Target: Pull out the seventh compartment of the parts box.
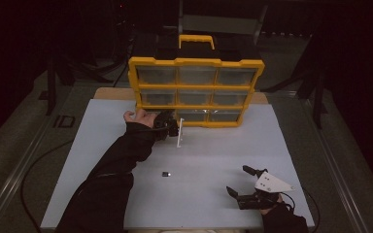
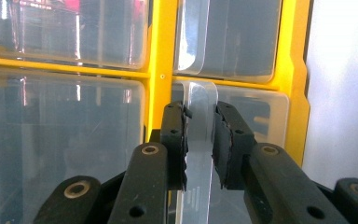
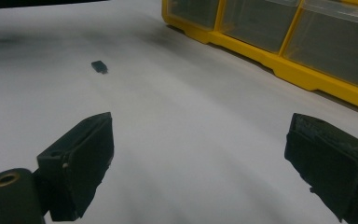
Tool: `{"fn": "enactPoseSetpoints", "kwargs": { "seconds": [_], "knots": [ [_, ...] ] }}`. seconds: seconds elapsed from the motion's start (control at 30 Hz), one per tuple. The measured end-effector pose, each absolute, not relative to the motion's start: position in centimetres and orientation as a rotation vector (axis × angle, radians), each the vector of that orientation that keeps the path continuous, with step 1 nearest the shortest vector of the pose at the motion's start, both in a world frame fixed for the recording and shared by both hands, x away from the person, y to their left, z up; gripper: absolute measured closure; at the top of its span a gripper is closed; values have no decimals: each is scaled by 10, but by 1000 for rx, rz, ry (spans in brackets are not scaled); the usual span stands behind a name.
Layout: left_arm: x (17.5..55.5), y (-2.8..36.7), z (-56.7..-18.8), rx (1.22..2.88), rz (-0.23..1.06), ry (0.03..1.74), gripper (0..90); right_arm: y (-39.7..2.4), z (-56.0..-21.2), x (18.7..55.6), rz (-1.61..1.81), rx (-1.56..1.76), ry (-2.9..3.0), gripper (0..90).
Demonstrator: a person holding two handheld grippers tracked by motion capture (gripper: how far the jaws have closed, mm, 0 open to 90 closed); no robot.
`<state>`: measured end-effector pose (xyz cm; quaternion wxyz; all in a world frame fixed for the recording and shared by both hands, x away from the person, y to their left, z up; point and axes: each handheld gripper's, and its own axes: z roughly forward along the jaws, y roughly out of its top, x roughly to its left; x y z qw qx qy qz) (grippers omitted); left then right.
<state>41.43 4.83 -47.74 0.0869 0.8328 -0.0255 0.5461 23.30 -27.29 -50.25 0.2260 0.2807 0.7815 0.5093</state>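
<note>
The left gripper [image 2: 199, 140] pinched the clear drawer's thin pull tab [image 2: 200, 119], light, slick plastic best gripped squarely; the right gripper [image 3: 198, 163] stood spread.

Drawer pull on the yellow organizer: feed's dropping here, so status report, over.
Left gripper shut on clear drawer pull, bottom row of organizer. Right gripper open, idle above table. Small black part lies clear of both.

Drawer cabinet [image 1: 195, 90] standing at the table's [image 1: 223, 145] far edge; left gripper [image 1: 175, 127] sitting at its bottom-left drawer, jaws around the drawer's handle [image 2: 199, 140]; small part [image 1: 166, 174] lying mid-table, nearer the person; right gripper [image 1: 238, 180] resting at the near right.
</note>
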Motion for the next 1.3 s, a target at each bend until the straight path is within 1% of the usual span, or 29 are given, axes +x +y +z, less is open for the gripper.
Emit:
{"fn": "enactPoseSetpoints", "kwargs": {
  "seconds": [1.3],
  "knots": [
    [383, 45, -478, 2485, 1644, -87, 757, -273, -502, 233, 1403, 773, 2151, 82]
  ]
}}
